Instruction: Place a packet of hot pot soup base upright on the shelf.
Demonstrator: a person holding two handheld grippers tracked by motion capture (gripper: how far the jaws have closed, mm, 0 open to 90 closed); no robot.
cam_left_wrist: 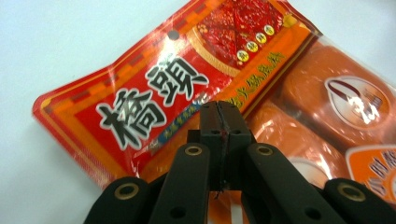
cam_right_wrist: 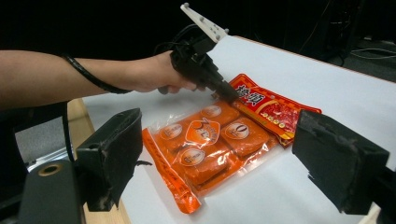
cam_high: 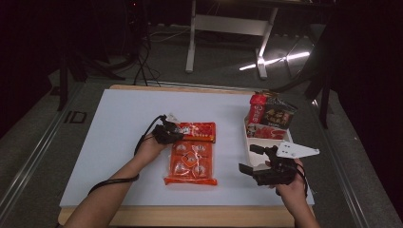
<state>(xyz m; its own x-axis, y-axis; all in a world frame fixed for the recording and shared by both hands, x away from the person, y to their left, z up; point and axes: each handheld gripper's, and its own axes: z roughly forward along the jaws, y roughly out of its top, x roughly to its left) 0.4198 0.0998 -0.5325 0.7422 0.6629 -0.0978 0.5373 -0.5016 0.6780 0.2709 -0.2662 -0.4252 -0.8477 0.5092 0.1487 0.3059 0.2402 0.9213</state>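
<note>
The orange snack packet (cam_high: 191, 154) lies mid-table, long axis near to far. The left gripper (cam_high: 175, 134), jaws fully closed and holding nothing, presses its far red end; the right gripper (cam_high: 254, 159) waits wide open, to the right.

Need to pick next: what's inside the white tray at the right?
White tray holds upright snack packets: a red one, a dark one. Anything beneath them is covered.

Table top (cam_high: 123, 118) evenly lit from overhead, surroundings dark; a bright streak of glare on the floor (cam_high: 275, 61) well beyond the right gripper (cam_high: 250, 158). Just past the left gripper (cam_left_wrist: 219, 112), the orange packet (cam_left_wrist: 196, 88) shows white sheen on its film, soft towards the frame edges. Right gripper's own jaws are blurred, close to lens
</note>
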